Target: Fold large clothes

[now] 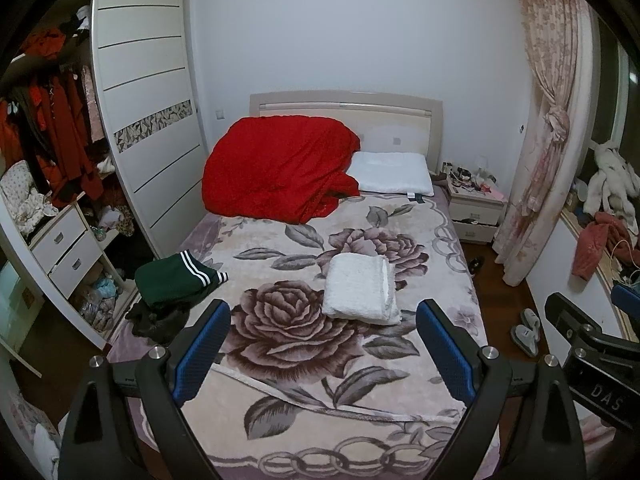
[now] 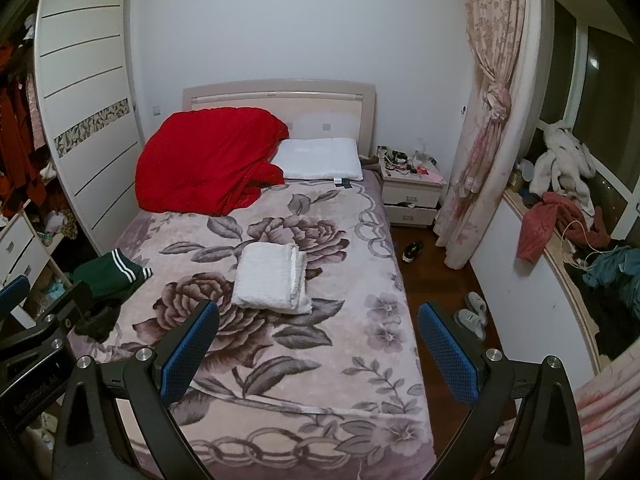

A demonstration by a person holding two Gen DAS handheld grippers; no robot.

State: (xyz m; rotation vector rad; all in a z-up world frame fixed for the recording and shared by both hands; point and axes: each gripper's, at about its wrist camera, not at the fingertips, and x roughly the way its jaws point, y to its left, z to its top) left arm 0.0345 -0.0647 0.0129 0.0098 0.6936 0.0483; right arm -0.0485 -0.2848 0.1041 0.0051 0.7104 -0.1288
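One white folded garment [image 1: 362,289] lies mid-frame on the bed [image 1: 280,360]; both my left tongs [image 1: 322,344] and right tongs [image 2: 318,344] hang spread, empty. A careless grab could undo its folds, I think.

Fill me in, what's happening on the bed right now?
Nothing is being held. The left gripper and right gripper both hang open above the floral bed. A folded white garment lies mid-bed; a green striped garment sits at the bed's left edge on a dark garment.
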